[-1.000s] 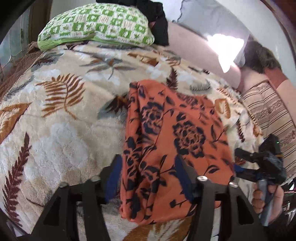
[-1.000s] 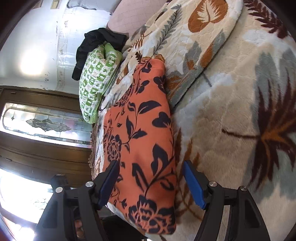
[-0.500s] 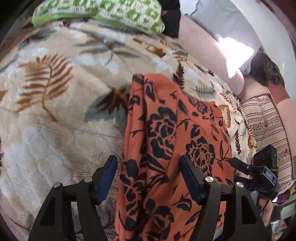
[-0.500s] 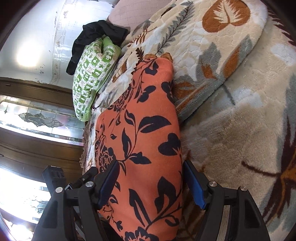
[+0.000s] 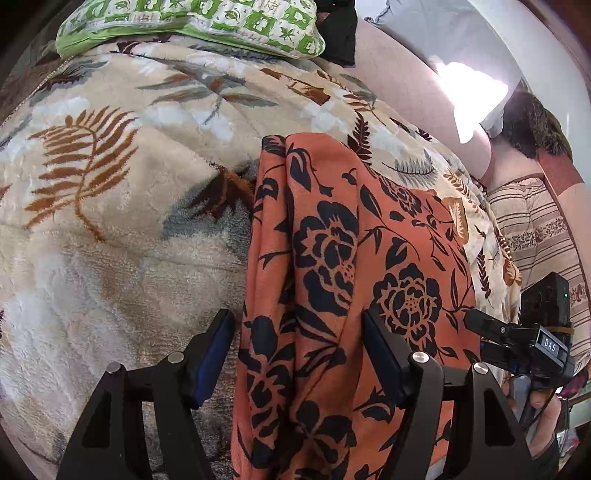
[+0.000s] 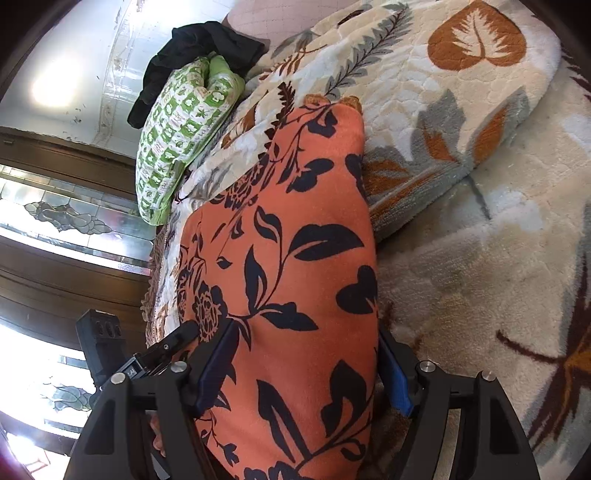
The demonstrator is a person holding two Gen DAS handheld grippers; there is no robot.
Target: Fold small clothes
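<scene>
An orange cloth with a dark blue flower print [image 5: 354, 280] lies folded lengthwise on a cream blanket with leaf prints [image 5: 110, 229]. My left gripper [image 5: 299, 354] is open, its jaws standing either side of the cloth's near left edge. My right gripper [image 6: 306, 373] is open too, straddling the near end of the same cloth [image 6: 288, 266]. The right gripper also shows in the left wrist view [image 5: 517, 336] at the cloth's right edge, and the left gripper shows in the right wrist view [image 6: 162, 350] at the cloth's left side.
A green and white patterned pillow [image 5: 192, 22] and a dark garment [image 6: 199, 48] lie at the far end of the bed. A striped cover [image 5: 535, 236] lies to the right. A turned-back blanket flap [image 6: 461, 92] lies beside the cloth.
Both grippers have moved forward and down over the cloth, which now fills the space between their open jaws. The cloth itself lies as before.
</scene>
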